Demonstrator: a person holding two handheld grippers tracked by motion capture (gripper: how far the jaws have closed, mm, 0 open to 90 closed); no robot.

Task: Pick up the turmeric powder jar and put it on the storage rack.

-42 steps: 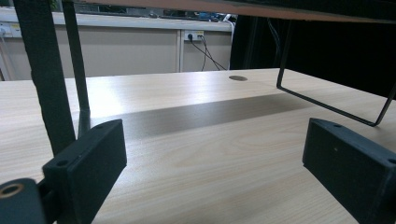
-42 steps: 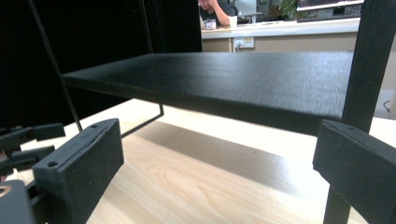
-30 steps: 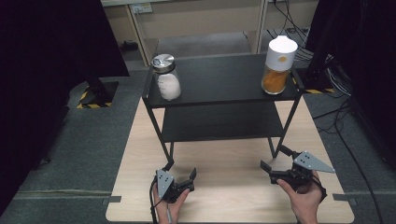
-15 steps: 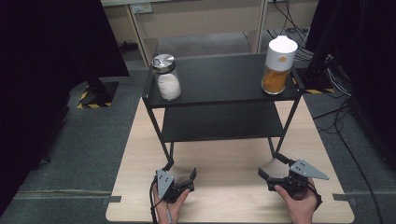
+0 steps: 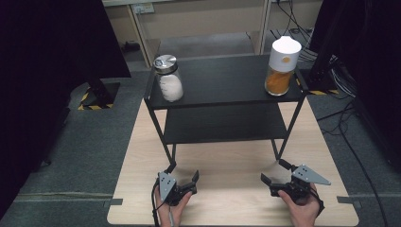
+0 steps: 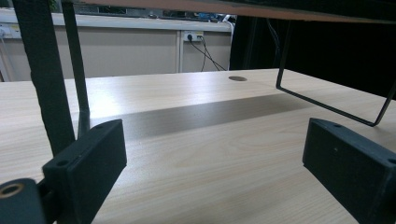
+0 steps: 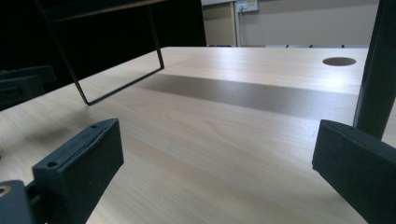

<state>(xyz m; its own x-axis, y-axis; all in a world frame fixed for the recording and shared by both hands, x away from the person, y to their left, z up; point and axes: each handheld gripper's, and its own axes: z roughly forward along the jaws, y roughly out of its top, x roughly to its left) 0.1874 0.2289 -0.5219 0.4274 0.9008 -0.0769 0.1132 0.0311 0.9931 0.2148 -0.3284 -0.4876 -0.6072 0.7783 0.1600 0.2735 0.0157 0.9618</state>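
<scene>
At the lower left of the high view, the left black two-jaw gripper (image 5: pixel 182 179) rests on the pale wooden table (image 5: pixel 227 163), held by a hand (image 5: pixel 171 212) that the bottom edge cuts off. Its jaws stand wide apart with nothing between them; the left gripper view confirms bare wood between the two black blocks. It points up the frame toward the black metal two-tier shelf rack (image 5: pixel 226 79), whose front left leg stands just beside its left jaw.

On the rack's top tier, at its left end, stands an upright clear glass jar with a silver lid (image 5: pixel 168 78), about half full of something white. At the right end stands an upright taller jar with a white cap (image 5: pixel 282 65), holding an orange substance; what either substance is I cannot make out. The lower tier is dark and partly hidden beneath the top one.

At the lower right, the right black two-jaw gripper (image 5: pixel 275 172), topped by a grey plate, also gapes wide and grips nothing. It angles toward the upper left, near the rack's front right leg.
</scene>
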